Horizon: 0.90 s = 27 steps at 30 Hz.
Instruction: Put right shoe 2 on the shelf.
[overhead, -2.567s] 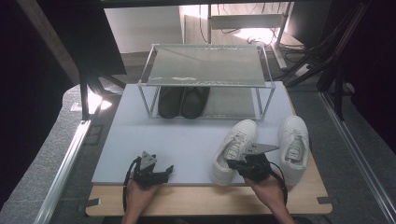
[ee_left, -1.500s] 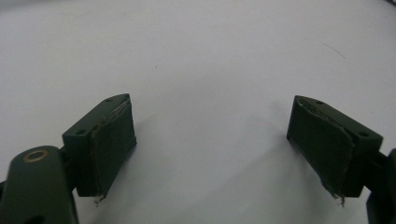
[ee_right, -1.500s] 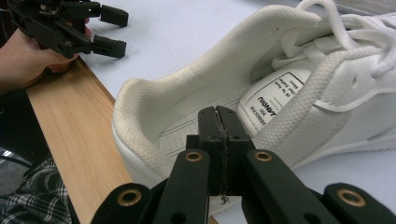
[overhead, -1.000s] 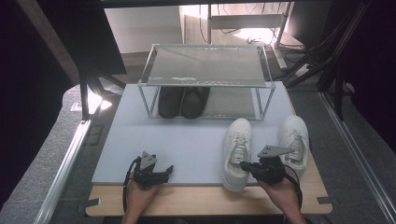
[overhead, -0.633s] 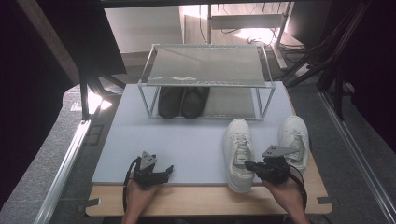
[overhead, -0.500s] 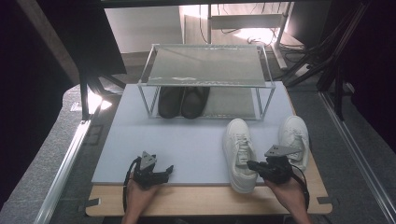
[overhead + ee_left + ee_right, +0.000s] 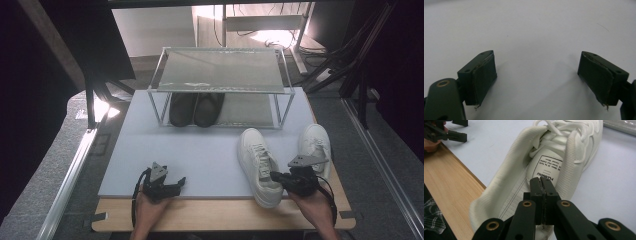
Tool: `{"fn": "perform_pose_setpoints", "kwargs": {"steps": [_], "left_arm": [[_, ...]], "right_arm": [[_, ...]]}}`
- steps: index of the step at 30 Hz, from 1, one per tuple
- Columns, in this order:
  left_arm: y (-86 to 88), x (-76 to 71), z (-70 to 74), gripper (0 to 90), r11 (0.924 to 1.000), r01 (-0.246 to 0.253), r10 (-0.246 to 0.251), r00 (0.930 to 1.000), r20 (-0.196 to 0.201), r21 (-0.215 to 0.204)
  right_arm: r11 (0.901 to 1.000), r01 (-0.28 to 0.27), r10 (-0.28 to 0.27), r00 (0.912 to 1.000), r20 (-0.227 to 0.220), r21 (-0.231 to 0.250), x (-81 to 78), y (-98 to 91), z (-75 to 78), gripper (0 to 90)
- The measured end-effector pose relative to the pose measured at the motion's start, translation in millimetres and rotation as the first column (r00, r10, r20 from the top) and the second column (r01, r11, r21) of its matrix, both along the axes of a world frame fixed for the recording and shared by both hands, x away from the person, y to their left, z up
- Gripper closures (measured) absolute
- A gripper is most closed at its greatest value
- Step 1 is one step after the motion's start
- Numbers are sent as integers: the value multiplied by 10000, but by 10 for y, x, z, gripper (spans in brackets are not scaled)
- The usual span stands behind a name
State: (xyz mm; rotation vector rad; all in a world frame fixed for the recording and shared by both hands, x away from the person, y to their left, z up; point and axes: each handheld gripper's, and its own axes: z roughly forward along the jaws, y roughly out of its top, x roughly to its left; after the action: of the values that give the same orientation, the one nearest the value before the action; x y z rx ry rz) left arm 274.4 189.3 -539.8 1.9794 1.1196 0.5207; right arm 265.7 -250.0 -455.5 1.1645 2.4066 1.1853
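A white sneaker (image 7: 257, 162) lies on the grey mat (image 7: 200, 150), toe toward the rack and heel over the mat's front edge. My right gripper (image 7: 275, 176) is shut, and its tips reach from the heel side into the shoe's opening. In the right gripper view the jaws (image 7: 541, 181) are pressed together above the printed insole of the sneaker (image 7: 564, 152), with nothing visible between the pads. A second white sneaker (image 7: 315, 145) lies just right of that hand. My left gripper (image 7: 181, 181) rests open near the mat's front edge, with bare mat between its jaws (image 7: 539, 80).
A wire rack (image 7: 220, 70) with a mesh top stands at the back of the mat, with a pair of dark shoes (image 7: 195, 107) under it. A wooden board (image 7: 210, 215) sticks out under the mat's front edge. The left gripper (image 7: 465, 130) shows far off in the right gripper view.
The right gripper has shifted slightly right, and the sneaker's heel has swung right with it while the toe turned left. The left gripper has stayed put.
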Motion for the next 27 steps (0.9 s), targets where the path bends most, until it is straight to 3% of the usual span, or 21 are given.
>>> {"fn": "perform_pose_setpoints", "kwargs": {"steps": [5, 13, 18, 27], "left_arm": [[0, 0, 0, 147, 10000, 2, -2, 10000, -1, 0], [-2, 0, -1, 148, 10000, -19, 19, 10000, 7, -35], [-2, 0, -1, 147, 10000, -22, 22, 10000, 8, -33], [0, 0, 0, 147, 10000, 2, -2, 10000, -5, -3]], "right_arm": [[10000, 53, -54, 9997, 219, 53, 4, -30, 145, 885], [9952, 976, -979, 9943, 419, 77, 184, -81, 301, 899], [9877, 1562, -1558, 9871, 371, -97, 317, -65, 277, 899], [9768, 2076, -2084, 9780, -92, -528, 482, 18, 146, 900]]}}
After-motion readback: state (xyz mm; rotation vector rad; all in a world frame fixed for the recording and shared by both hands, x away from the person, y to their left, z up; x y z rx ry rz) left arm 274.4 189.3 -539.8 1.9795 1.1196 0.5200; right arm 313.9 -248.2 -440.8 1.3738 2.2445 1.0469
